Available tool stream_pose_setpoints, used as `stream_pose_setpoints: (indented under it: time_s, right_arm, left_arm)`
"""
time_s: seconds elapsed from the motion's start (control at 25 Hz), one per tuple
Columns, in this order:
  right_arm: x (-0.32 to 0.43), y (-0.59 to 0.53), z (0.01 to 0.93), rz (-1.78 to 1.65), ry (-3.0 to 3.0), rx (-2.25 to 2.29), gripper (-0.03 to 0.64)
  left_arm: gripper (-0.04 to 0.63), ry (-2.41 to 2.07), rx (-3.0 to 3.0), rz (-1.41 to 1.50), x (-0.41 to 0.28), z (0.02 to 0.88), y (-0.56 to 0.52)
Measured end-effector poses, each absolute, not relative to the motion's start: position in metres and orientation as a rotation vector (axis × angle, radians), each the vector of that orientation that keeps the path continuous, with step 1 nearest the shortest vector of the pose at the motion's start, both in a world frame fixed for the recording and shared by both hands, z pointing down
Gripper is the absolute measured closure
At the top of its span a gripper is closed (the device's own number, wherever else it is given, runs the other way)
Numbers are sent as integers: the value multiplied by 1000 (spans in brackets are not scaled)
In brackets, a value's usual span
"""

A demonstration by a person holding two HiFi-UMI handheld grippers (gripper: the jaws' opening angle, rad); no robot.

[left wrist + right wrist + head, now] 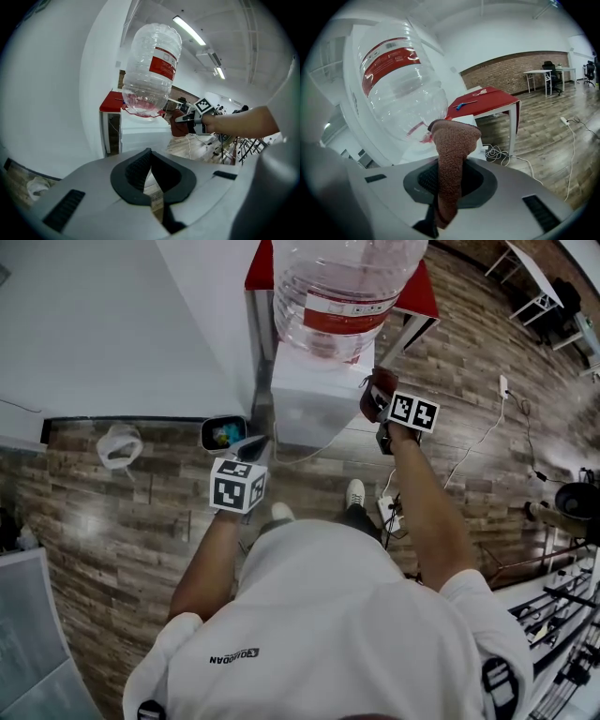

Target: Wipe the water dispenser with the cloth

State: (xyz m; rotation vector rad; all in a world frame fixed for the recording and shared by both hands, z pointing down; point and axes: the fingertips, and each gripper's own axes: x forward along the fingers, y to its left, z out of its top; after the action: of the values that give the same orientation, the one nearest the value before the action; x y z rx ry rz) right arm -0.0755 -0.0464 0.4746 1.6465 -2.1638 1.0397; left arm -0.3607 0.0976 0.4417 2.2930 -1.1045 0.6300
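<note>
Left gripper [150,161], jaws together on nothing, hangs short of the work. Right gripper [449,180], the nearer one, clamps a rust-brown knitted cloth [453,140], its free end just beside the right flank of the white box-shaped water dispenser [314,395], under the clear inverted bottle [342,287].

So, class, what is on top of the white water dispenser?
A large clear plastic bottle with a red label stands upside down on the white water dispenser. Its neck and the dispenser's top opening are hidden beneath the bottle's shoulder.
</note>
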Motion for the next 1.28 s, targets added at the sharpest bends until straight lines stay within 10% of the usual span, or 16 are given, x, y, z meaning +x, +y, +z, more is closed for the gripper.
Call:
stream_pose_setpoints:
  time_s: [0.76,1.28]
  right_arm:
    - [-148,-10,435,-284,-1870,1051,560]
    - [-177,5,461,-458,-1964,843,561]
  left_arm:
    - [606,-1163,2244,561,-354,446,108]
    - [606,-1430,2014,481,-341,469,145]
